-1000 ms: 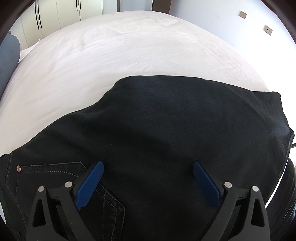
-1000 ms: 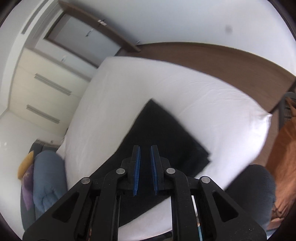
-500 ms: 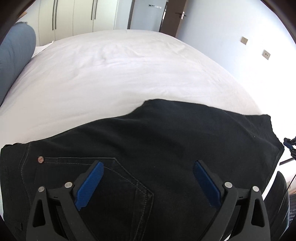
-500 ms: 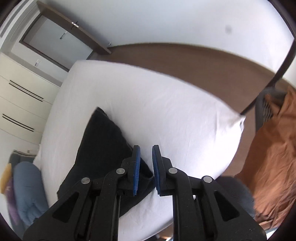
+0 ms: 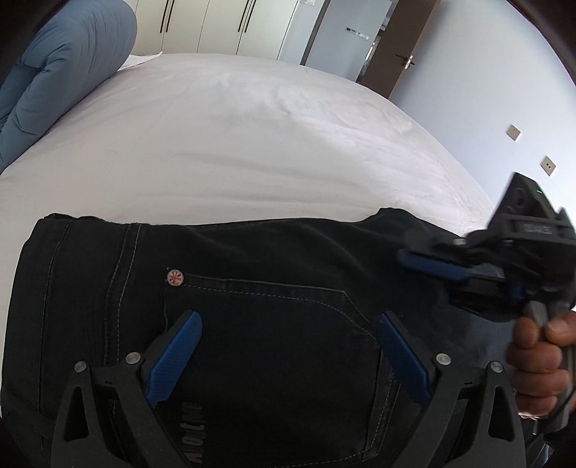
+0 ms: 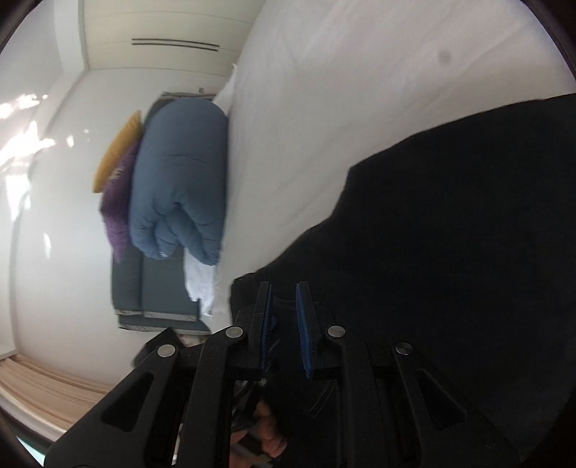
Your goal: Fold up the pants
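Observation:
The black pants [image 5: 273,288] lie folded on the white bed [image 5: 252,136], back pocket and red rivet facing up. My left gripper [image 5: 289,324] is open wide, its blue pads hovering just over the pocket and holding nothing. My right gripper [image 5: 428,268] shows at the right in the left wrist view, held by a hand, its fingers nearly together over the pants' right end. In the right wrist view the right gripper [image 6: 284,298] has a narrow gap between its pads with no cloth in it, and the pants [image 6: 450,252] fill the right side.
A rolled blue duvet [image 5: 61,72] lies at the bed's left; it also shows in the right wrist view [image 6: 176,180] beside purple and yellow cushions [image 6: 117,169]. White wardrobes [image 5: 223,25] and a door [image 5: 406,54] stand beyond the bed.
The left gripper has drawn back toward the waistband, so the pocket now lies under it. The right gripper has swung in from the bed's edge to over the pants' right end.

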Demonstrator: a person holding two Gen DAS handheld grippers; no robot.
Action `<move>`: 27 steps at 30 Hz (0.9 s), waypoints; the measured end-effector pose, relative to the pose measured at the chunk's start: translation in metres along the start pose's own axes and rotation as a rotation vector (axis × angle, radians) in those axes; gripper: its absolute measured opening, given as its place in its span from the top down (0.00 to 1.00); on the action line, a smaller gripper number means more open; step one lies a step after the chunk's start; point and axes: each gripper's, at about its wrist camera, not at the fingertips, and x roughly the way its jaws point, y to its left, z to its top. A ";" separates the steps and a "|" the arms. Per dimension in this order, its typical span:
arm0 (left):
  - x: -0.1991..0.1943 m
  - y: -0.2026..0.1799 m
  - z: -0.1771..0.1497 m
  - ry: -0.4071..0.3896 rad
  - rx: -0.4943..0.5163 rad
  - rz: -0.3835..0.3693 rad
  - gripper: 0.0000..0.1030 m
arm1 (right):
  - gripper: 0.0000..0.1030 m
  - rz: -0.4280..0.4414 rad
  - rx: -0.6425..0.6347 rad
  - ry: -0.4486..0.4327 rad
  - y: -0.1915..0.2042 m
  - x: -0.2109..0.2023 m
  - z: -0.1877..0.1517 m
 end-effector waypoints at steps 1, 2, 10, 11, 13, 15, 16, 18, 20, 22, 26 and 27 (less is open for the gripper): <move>-0.002 -0.002 -0.001 -0.002 0.010 0.003 0.04 | 0.86 -0.062 -0.003 0.010 -0.006 0.017 0.004; -0.002 -0.003 -0.002 -0.001 0.021 0.006 0.04 | 0.93 -0.106 -0.007 0.001 -0.017 0.034 0.006; 0.002 -0.003 -0.006 -0.018 0.047 0.016 0.04 | 0.94 -0.148 0.140 -0.396 -0.089 -0.097 0.041; 0.003 -0.004 -0.006 -0.016 0.045 0.013 0.04 | 0.94 -0.163 0.172 -0.448 -0.101 -0.121 0.037; 0.003 -0.006 -0.004 -0.010 0.047 0.024 0.04 | 0.94 -0.254 0.203 -0.548 -0.113 -0.163 0.023; 0.002 -0.012 0.001 0.001 0.040 0.055 0.04 | 0.89 -0.327 0.198 -0.615 -0.105 -0.194 0.002; -0.001 -0.016 0.005 -0.003 0.026 0.060 0.04 | 0.89 -0.295 0.170 -0.632 -0.096 -0.202 -0.010; -0.013 -0.032 0.012 -0.043 0.006 -0.004 0.04 | 0.89 -0.163 0.096 -0.563 -0.077 -0.191 -0.026; -0.017 -0.059 0.017 -0.063 0.009 -0.068 0.04 | 0.89 -0.036 0.061 -0.449 -0.065 -0.160 -0.044; -0.013 -0.084 0.014 -0.054 -0.017 -0.158 0.04 | 0.89 0.032 0.091 -0.381 -0.075 -0.135 -0.058; 0.020 -0.129 -0.015 0.046 0.003 -0.208 0.04 | 0.95 0.023 0.265 -0.425 -0.129 -0.125 -0.068; 0.027 -0.131 -0.022 0.062 0.006 -0.184 0.04 | 0.95 0.005 0.269 -0.471 -0.135 -0.139 -0.066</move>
